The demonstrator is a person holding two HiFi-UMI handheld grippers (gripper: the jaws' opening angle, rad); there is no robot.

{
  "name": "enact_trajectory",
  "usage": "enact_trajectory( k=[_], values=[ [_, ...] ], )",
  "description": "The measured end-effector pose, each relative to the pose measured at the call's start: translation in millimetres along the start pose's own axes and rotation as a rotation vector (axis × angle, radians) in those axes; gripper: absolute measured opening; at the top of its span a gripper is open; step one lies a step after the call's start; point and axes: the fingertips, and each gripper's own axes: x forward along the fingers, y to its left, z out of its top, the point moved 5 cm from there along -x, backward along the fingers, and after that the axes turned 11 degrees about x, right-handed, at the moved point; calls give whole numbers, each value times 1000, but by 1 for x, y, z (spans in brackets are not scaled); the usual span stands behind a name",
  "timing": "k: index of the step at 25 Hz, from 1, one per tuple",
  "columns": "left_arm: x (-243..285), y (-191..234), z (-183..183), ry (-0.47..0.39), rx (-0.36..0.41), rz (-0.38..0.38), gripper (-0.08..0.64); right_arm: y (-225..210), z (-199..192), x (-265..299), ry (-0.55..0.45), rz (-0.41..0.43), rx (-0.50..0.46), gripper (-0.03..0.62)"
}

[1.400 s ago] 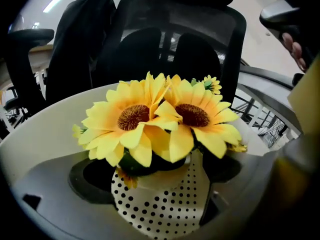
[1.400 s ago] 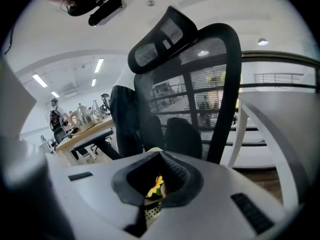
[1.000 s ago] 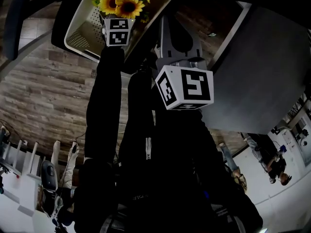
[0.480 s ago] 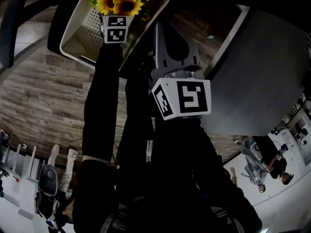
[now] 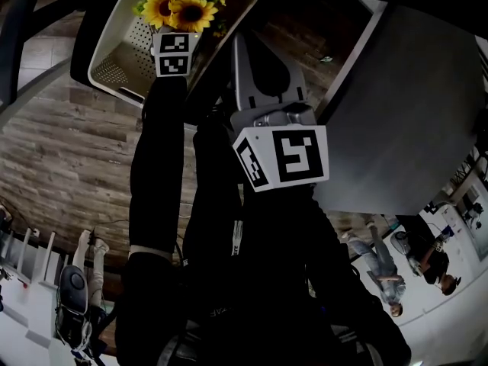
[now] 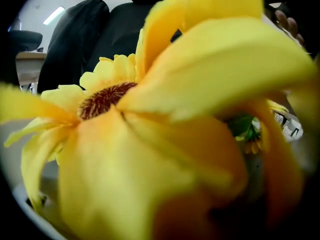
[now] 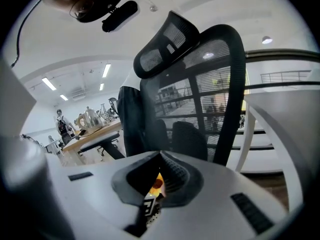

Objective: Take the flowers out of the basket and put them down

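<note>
Left gripper (image 5: 175, 43) is pushed into the flowers (image 5: 183, 2), which sit in the basket (image 5: 122, 56), likely seeking a hold; petals hide its jaws. Right gripper (image 7: 159, 159) waits aside, jaws together, empty.

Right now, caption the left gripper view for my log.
Blurred yellow sunflower petals crowd the lens, one brown-centred bloom at left, a black chair behind; the jaws are hidden.

- Grey tabletop (image 5: 412, 105): filling the right of the head view.
- Wood-plank floor (image 5: 61, 158): running beneath it.
- Black mesh office chair (image 7: 200, 79): standing upright.
- Wooden tabletop (image 7: 95, 131): carrying metal kettles (image 7: 90, 116), far off.
- Ceiling strip lights (image 7: 48, 83): glowing.
- Bystanders (image 5: 377, 269): standing in the distance.
</note>
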Motion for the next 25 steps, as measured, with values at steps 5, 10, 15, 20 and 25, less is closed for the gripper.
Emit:
enact_trajectory(
  k=[5,10,15,20,25],
  values=[
    [-31,3,36,-43,-8,56,517,-10,8,-18,14,-12,0,13],
    [-81,20,76,-78,-35,127,517,2,23,-38,0,-17,15,14],
    [-139,25,132,-107,-43,180,517,23,57,-72,-27,3,14,14],
    [-200,1,199,-136,-57,226,517,25,99,-128,-80,15,8,14],
    [-245,-36,252,-165,-75,225,517,15,130,-175,-118,-12,2,14]
  ],
)
